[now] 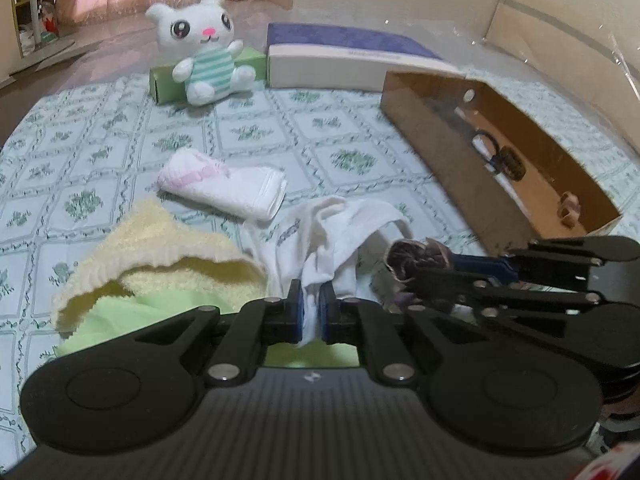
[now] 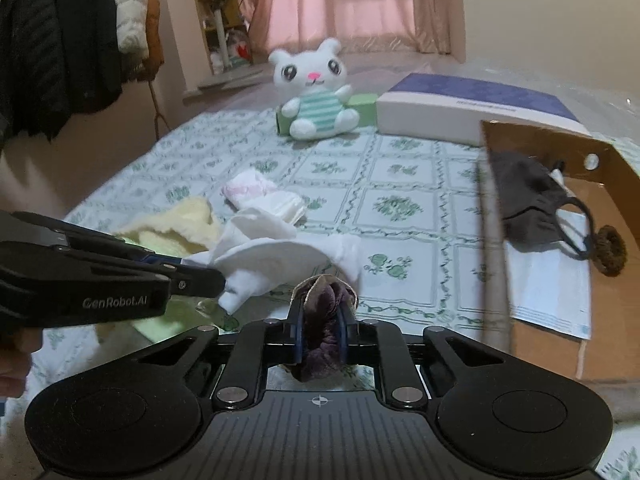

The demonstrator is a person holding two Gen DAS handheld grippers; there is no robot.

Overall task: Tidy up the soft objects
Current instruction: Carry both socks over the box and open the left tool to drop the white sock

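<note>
Cloth was what both grippers had hold of over the bed. The left gripper (image 1: 311,304) had its jaws pressed together on a bunched white cloth (image 1: 332,232), which trailed away from the pads across the patterned sheet (image 1: 256,120). Just to its right, the right gripper (image 2: 320,320) pinched a dark purple velvet scrunchie (image 2: 324,304), the fabric bulging out above and below the blue pads (image 2: 298,336). The two tools sat close together, the right one's tip near the white cloth's trailing end. Beside the left gripper lay a fluffy yellow towel (image 1: 160,248) with a pale green cloth (image 1: 116,316) under it, and beyond them a folded white cloth with pink trim (image 1: 224,184) rested flat on the sheet. At the far end of the bed a white plush bunny (image 1: 204,52) in a striped green shirt sat propped against a small green box (image 1: 164,84), next to a long white box with a purple top (image 1: 344,56). To the right stood an open cardboard box (image 2: 540,140), and inside it lay a dark grey face mask (image 2: 528,200), a brown scrunchie (image 2: 608,252) and a white and blue mask (image 2: 552,292). Dark and white jackets (image 2: 72,40) hung on the left, with pink curtains (image 2: 352,4) behind.
</note>
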